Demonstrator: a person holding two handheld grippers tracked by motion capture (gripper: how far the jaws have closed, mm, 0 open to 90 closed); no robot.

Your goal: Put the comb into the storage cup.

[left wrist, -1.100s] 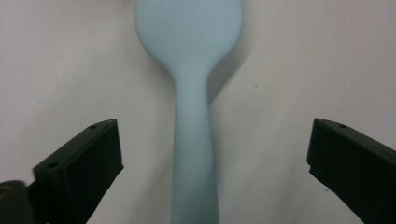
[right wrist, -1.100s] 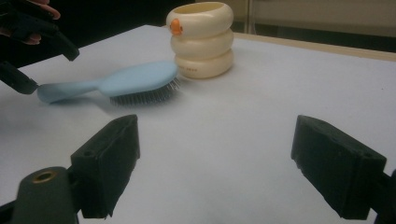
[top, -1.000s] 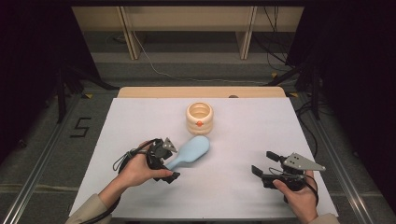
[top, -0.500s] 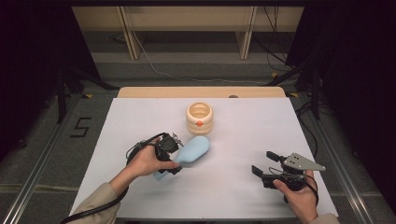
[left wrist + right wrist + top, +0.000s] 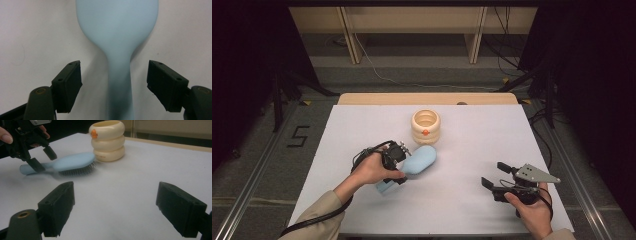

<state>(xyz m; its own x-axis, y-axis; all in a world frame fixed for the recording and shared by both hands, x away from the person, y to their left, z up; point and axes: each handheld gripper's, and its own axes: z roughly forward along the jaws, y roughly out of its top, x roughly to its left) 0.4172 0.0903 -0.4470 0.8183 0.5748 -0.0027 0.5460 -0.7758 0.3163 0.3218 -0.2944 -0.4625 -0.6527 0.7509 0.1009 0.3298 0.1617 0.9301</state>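
Blue hairbrush (image 5: pixel 417 162) lies mid-frame on the tabletop (image 5: pixel 472 150) below the cream pot (image 5: pixel 425 126), and the left tool (image 5: pixel 113 83), jaws just been closing, straddles its handle without pinching yet, so next it squeezes and lifts while the right tool (image 5: pixel 497 175) idles spread.

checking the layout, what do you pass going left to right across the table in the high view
left gripper over the brush handle → light blue hairbrush → cream ringed cup, set farther back → right gripper
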